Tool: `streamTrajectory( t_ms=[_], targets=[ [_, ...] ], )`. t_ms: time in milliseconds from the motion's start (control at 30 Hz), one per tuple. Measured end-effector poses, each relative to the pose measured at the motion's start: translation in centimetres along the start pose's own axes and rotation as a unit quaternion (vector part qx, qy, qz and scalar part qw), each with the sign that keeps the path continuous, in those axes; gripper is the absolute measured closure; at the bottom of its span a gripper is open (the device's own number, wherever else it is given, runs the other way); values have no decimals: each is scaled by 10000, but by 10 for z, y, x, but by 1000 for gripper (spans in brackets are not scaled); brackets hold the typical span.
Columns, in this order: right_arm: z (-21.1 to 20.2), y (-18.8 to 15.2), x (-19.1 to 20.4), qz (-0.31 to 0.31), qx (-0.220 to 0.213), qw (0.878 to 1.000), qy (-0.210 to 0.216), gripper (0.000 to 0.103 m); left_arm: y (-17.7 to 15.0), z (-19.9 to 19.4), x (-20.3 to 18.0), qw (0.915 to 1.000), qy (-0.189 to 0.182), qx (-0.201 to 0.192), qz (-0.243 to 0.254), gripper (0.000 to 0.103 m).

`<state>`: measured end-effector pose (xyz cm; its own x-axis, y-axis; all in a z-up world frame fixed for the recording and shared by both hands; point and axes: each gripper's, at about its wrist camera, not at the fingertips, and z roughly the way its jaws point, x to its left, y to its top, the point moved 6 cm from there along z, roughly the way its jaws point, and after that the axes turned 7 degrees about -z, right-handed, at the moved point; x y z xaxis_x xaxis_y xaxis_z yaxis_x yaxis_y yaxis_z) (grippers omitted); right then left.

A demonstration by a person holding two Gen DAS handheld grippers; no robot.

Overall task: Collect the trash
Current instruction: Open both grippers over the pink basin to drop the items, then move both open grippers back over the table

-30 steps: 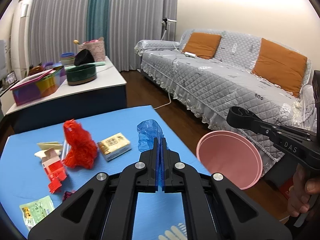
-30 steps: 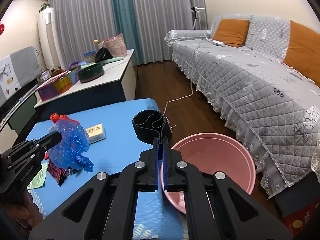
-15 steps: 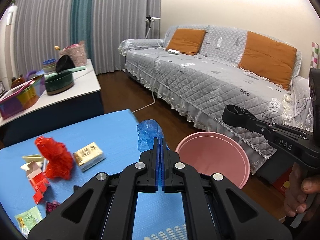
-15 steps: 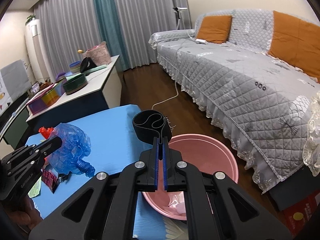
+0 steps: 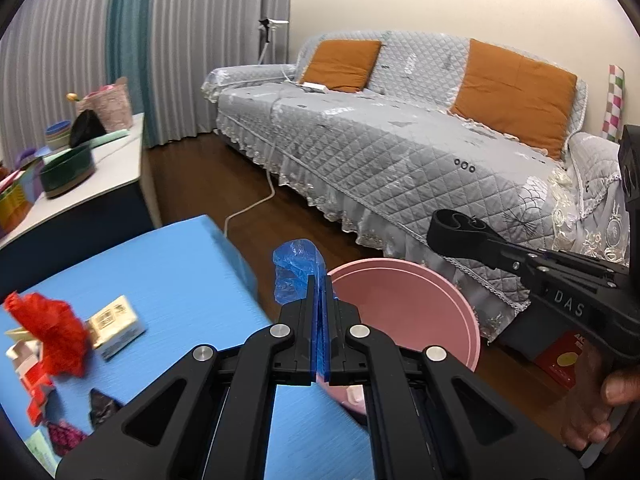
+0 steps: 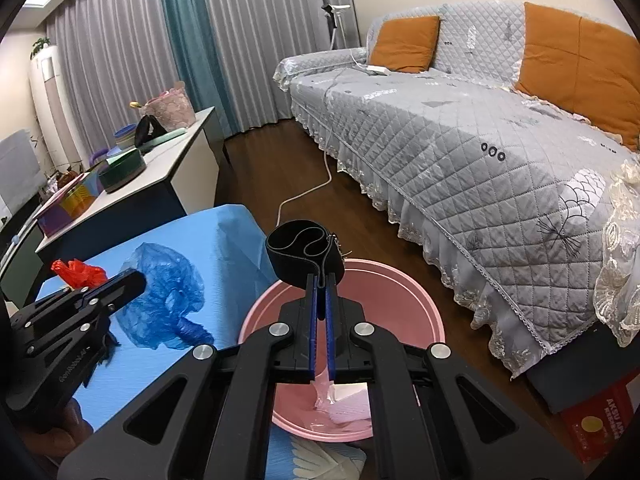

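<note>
Blue plastic bag (image 5: 295, 270): clamped in my left hand-held gripper (image 5: 319, 280), carried from the desk's (image 5: 168, 280) edge toward the pink basin (image 5: 404, 300); right hand-held gripper (image 6: 319, 280) clamps a black band (image 6: 303, 254) above it. Release due.

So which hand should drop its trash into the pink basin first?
Probably the right. Its hand-held gripper holds the black band over the pink basin. The left hand-held gripper holds the blue bag nearer the blue table's edge.
</note>
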<state>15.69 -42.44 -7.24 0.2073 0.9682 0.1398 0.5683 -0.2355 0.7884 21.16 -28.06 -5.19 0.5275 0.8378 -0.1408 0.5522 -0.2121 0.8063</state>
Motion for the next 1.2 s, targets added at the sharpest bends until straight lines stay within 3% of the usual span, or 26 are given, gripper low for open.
streamTrajectory(
  t_ms=[200,300,333,433,467,867,1200],
  targets=[
    [9,-1,-11,78,78,9999,-60,98,4,23,-15,9995,-257,174,33,102],
    [16,-2,-17,185,181,9996,-58,93,5,37,-20,9987,-353,370,31,100],
    [18,-4,-18,219,244,9995,-43,86,5,41,-21,9983,-370,440,12,96],
    [25,-7,-20,327,362,9988,-82,53,3,46,-15,9980,-337,531,-73,67],
    [26,-8,-21,352,378,9986,-95,52,4,45,-12,9980,-340,515,-125,66],
    [22,0,-13,449,261,9986,-101,52,3,15,19,9987,-196,357,-321,67],
    [8,13,32,216,-9,9996,184,52,6,-42,59,9992,96,48,-386,67]
  ],
)
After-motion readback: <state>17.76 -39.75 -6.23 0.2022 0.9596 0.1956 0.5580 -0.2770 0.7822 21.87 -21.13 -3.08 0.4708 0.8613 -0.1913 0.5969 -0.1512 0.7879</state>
